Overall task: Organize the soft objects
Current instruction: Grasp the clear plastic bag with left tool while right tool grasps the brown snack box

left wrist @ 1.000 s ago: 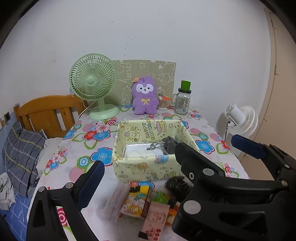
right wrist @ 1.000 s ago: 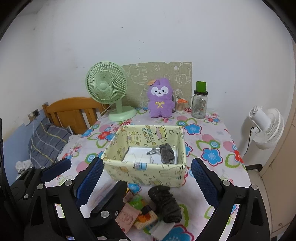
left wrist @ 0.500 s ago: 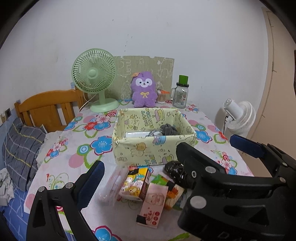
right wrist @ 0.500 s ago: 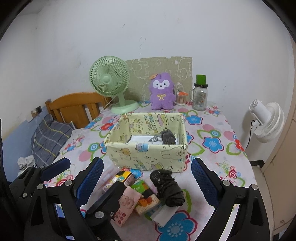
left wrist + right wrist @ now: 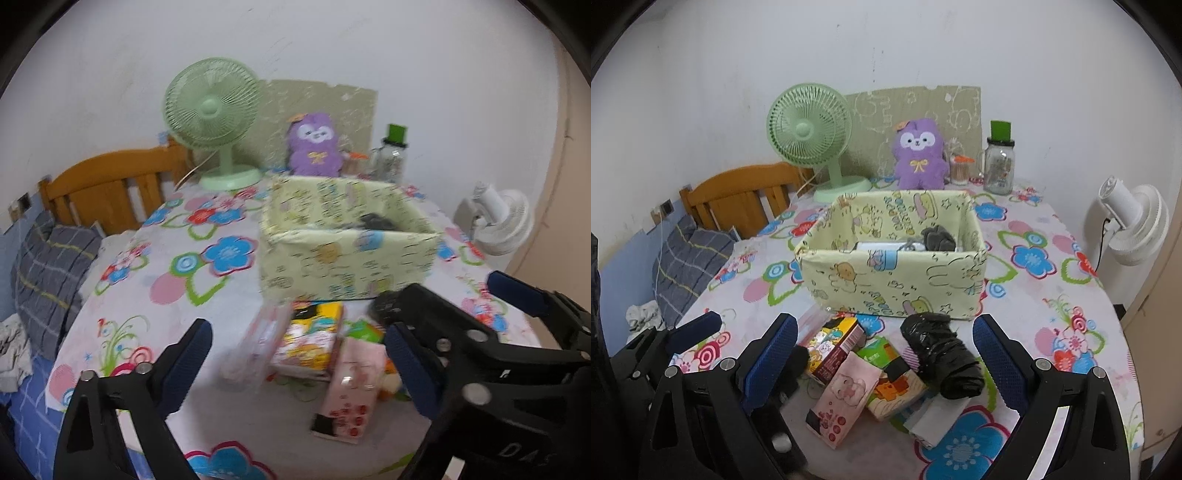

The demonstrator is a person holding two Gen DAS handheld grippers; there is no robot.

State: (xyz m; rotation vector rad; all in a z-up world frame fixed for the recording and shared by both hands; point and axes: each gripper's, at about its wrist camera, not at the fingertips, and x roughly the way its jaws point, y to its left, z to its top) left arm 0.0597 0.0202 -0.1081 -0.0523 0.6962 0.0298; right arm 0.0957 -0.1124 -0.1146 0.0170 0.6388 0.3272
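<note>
Both grippers have been pulled back and lowered, so the pile on the desk is seen closer. The right gripper is spread wide and nothing is held. The left gripper is spread too. The black bundle is lying just ahead at 1 o'clock of the right gripper, slanted from 11 to 5 o'clock, just in front of the yellow box. The right gripper is judged nearer.

left hand-held gripper spread wide, right hand-held gripper likewise
</note>
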